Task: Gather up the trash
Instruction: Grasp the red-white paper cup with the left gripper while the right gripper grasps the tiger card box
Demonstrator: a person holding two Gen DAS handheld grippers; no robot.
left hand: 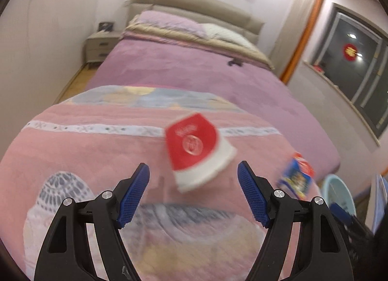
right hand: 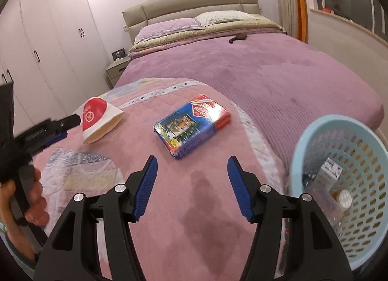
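Observation:
A crushed red and white paper cup point(left hand: 197, 150) lies on its side on the pink blanket, just beyond my open left gripper point(left hand: 193, 172). The right wrist view shows the same cup point(right hand: 98, 118) at the left, with the left gripper point(right hand: 70, 123) beside it. A blue and red box point(right hand: 192, 124) with a tiger picture lies flat on the blanket ahead of my open right gripper point(right hand: 192, 167). That box point(left hand: 297, 175) sits at the right in the left wrist view. Nothing is between either pair of blue pads.
A light blue perforated basket point(right hand: 339, 135) stands at the right by the bed's foot, holding a clear bottle point(right hand: 339, 198) and a small carton point(right hand: 329, 172). A person's hand point(right hand: 34, 201) grips the left tool. The purple bed point(right hand: 266, 70) stretches to pillows, a dark object point(right hand: 237, 37), a nightstand point(right hand: 116, 69).

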